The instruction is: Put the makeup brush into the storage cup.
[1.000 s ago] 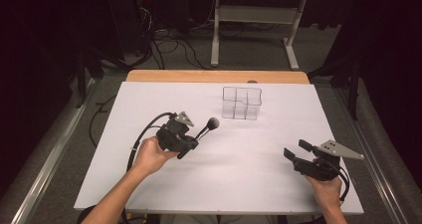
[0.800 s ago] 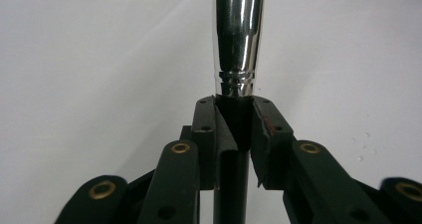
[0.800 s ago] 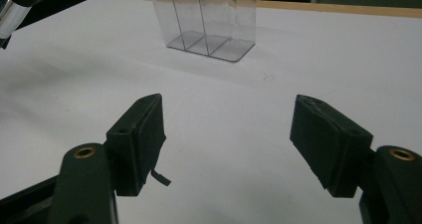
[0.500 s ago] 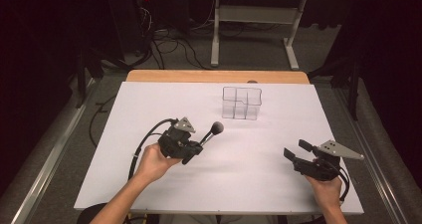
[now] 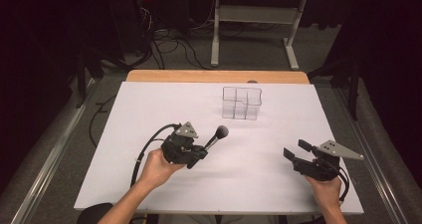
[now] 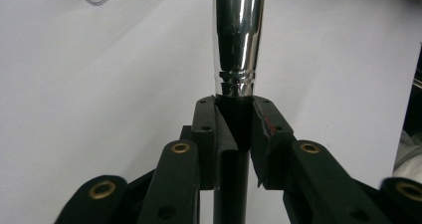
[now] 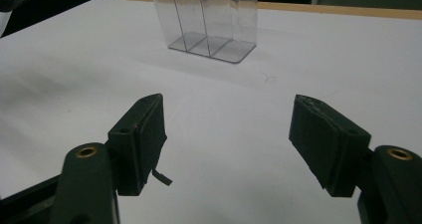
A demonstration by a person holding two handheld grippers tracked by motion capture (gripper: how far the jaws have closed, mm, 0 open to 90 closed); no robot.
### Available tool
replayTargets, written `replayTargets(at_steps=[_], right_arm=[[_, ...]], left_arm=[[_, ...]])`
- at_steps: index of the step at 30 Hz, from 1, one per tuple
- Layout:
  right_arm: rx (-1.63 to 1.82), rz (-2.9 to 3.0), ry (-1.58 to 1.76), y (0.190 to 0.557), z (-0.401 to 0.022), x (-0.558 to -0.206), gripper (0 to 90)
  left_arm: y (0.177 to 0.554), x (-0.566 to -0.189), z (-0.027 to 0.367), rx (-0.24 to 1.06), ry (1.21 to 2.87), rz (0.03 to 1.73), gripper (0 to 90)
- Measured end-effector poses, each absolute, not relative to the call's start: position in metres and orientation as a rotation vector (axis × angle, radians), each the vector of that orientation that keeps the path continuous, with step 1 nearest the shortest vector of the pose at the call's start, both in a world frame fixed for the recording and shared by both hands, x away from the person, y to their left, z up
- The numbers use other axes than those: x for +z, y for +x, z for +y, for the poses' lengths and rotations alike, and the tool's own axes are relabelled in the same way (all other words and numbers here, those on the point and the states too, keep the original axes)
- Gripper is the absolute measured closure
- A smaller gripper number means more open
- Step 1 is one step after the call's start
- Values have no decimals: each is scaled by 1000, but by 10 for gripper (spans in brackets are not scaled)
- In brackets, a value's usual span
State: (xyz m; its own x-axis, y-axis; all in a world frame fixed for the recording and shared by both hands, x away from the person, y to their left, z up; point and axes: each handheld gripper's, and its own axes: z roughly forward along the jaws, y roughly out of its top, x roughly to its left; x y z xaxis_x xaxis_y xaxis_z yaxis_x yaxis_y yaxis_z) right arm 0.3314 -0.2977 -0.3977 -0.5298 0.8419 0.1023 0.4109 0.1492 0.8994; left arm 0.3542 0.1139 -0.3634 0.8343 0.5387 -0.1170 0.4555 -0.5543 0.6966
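Observation:
My left gripper [image 5: 201, 152] is shut on a makeup brush [image 5: 217, 136] with a black handle, a chrome ferrule and a dark rounded head that points up and to the right. In the left gripper view the chrome ferrule [image 6: 238, 40] rises straight out of the closed jaws of that gripper [image 6: 235, 122]. A clear plastic organiser [image 5: 242, 102] with several compartments stands on the white table [image 5: 149, 114] beyond the brush. My right gripper [image 5: 295, 151] rests open near the front right, with nothing between its fingers. In the right gripper view the right gripper [image 7: 226, 134] faces the organiser [image 7: 209, 20].
The white sheet ends at a wooden table edge [image 5: 214, 76] at the back. Cables [image 5: 164, 40] and a metal table frame [image 5: 249, 30] lie on the floor beyond it. A cable [image 5: 147, 147] trails from my left gripper across the sheet.
My left hand has drawn the brush slightly toward me and to the right, its head tilted up. The right gripper has stayed where it was.

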Motion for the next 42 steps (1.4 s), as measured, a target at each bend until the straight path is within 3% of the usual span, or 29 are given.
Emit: replayTargets(at_steps=[15,42], right_arm=[[1359,2033,1161,332,-286,-388,367],[1496,2169,1048,332,-233,-381,336]], left_arm=[[347,-367,105,136,2195,689,744],[341,-368,105,145,2152,656,743]])
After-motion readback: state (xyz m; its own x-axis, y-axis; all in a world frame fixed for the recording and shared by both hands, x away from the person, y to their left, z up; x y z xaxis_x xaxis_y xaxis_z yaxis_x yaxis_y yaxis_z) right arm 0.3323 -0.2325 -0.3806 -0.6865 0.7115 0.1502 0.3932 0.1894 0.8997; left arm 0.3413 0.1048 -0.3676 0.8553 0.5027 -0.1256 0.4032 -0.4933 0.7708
